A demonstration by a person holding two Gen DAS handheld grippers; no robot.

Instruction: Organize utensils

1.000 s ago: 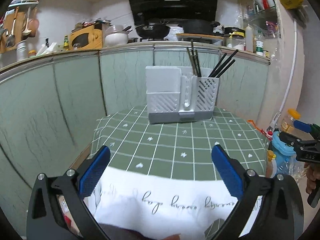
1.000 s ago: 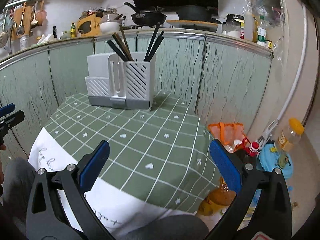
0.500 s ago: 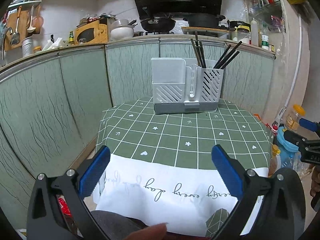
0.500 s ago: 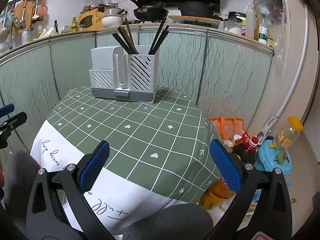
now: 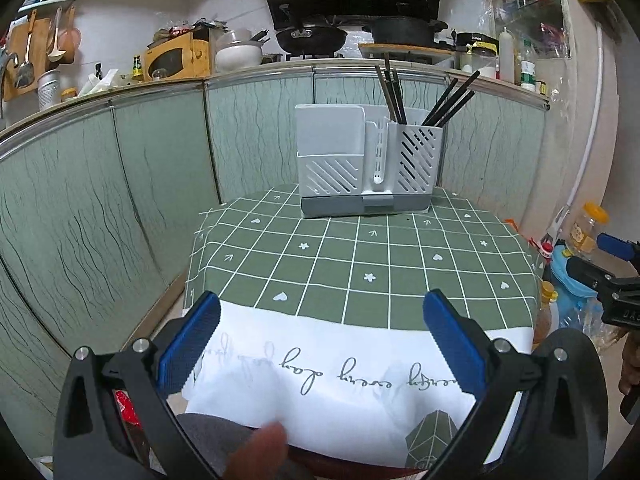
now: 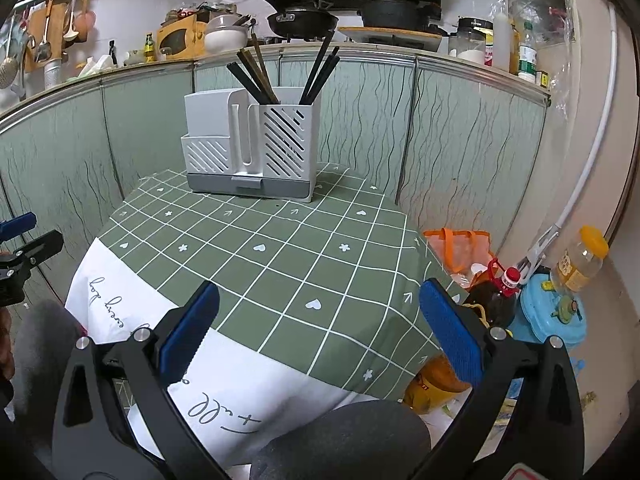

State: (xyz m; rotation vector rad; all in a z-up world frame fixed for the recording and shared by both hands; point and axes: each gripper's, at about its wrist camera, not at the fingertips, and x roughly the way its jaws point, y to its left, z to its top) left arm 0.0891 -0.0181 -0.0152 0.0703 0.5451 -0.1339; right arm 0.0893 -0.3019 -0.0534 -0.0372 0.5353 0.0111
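Observation:
A white slotted utensil holder (image 5: 366, 168) on a grey base stands at the far side of the table; it also shows in the right wrist view (image 6: 252, 148). Several dark chopsticks (image 5: 416, 98) stand in its right compartment, also seen in the right wrist view (image 6: 280, 70). My left gripper (image 5: 320, 340) is open and empty, held back over the table's near edge. My right gripper (image 6: 316, 328) is open and empty, near the table's front right corner. Each gripper shows at the edge of the other's view.
The table wears a green checked cloth (image 5: 360, 256) with a white lettered hem. Green-panelled kitchen counters (image 5: 120, 160) close in behind and to the left. Bottles, a jar and an orange bag (image 6: 460, 248) stand on the floor to the right. My knees are below.
Both grippers have drawn back and risen from the table, so the holder looks farther away. Both stay open and empty.

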